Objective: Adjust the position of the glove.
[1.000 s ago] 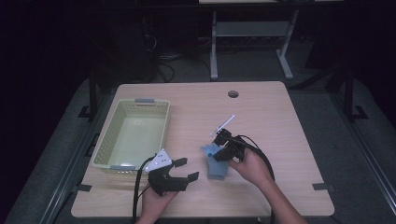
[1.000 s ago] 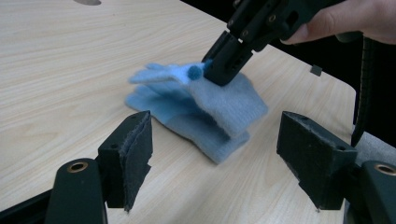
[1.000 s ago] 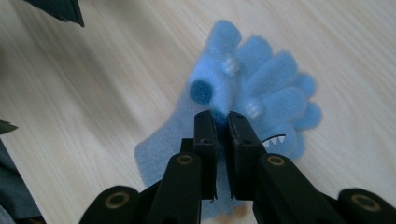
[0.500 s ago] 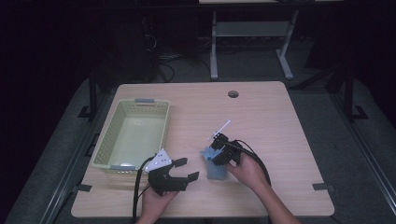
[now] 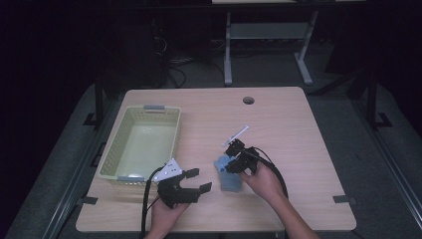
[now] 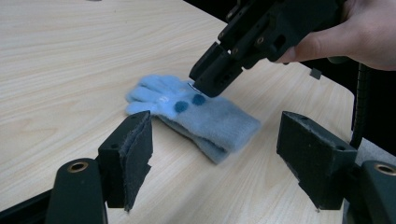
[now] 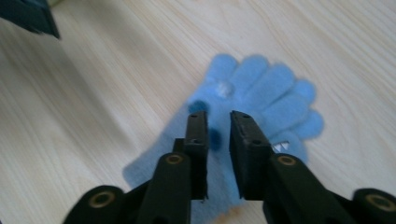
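Note:
A light blue knitted glove (image 5: 230,178) with dark blue dots lies flat on the wooden table (image 5: 278,124), near the front middle. My right gripper (image 5: 225,167) points down onto it, with its tips at the glove's palm (image 7: 261,88). Its jaws have just been opening and now stand a narrow gap apart (image 7: 218,116). The glove shows through the gap, with no fabric pinched between the pads. My left gripper (image 5: 199,180) rests to the glove's left and stands wide open. Its two pads (image 6: 135,149) frame the glove (image 6: 205,116) from a distance, and nothing is between them.
A pale green plastic basket (image 5: 107,154) with nothing in it stands on the table's left side, just behind my left hand. A round cable hole (image 5: 248,100) sits near the table's far edge. Bare wood lies to the right of and beyond the glove.
My right gripper has shifted slightly over the glove. The left gripper and the glove stay where they were.

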`<action>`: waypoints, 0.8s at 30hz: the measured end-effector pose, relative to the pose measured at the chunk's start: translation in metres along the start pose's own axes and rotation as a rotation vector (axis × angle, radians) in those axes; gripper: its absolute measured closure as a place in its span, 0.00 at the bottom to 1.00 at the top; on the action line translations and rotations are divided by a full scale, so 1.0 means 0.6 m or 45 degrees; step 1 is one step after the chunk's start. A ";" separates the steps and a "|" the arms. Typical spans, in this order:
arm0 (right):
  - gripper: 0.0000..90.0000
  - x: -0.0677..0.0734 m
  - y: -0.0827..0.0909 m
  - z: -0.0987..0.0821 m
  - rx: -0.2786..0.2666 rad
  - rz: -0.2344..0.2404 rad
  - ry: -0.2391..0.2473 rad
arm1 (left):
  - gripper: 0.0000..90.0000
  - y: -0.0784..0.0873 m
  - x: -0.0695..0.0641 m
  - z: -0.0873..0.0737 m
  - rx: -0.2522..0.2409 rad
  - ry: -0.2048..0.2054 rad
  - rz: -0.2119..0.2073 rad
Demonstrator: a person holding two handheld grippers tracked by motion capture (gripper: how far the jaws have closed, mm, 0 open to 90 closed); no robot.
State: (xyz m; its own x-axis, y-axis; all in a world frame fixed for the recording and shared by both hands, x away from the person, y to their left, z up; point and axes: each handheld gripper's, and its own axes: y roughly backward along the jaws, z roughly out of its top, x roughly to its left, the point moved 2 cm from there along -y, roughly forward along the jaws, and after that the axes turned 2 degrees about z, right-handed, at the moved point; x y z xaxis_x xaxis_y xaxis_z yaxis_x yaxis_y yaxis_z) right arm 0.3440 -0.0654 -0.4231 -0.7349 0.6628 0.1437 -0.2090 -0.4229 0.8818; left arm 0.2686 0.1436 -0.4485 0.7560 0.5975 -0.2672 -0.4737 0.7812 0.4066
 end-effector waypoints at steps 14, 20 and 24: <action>0.83 -0.007 -0.034 -0.008 0.009 0.039 -0.036 | 0.37 -0.004 0.005 -0.004 0.037 0.040 -0.010; 0.68 -0.014 -0.014 -0.021 -0.047 0.052 -0.092 | 0.37 -0.013 -0.003 -0.007 0.063 0.024 -0.020; 0.58 -0.026 0.002 -0.039 -0.121 0.102 -0.159 | 0.36 -0.024 -0.004 -0.011 0.097 0.024 -0.026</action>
State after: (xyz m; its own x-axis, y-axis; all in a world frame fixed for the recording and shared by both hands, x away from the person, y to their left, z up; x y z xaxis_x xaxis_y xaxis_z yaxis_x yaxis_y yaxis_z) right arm 0.3401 -0.0904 -0.4350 -0.6669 0.6937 0.2720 -0.2173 -0.5303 0.8195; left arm 0.2707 0.1323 -0.4592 0.7562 0.5852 -0.2926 -0.4217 0.7779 0.4659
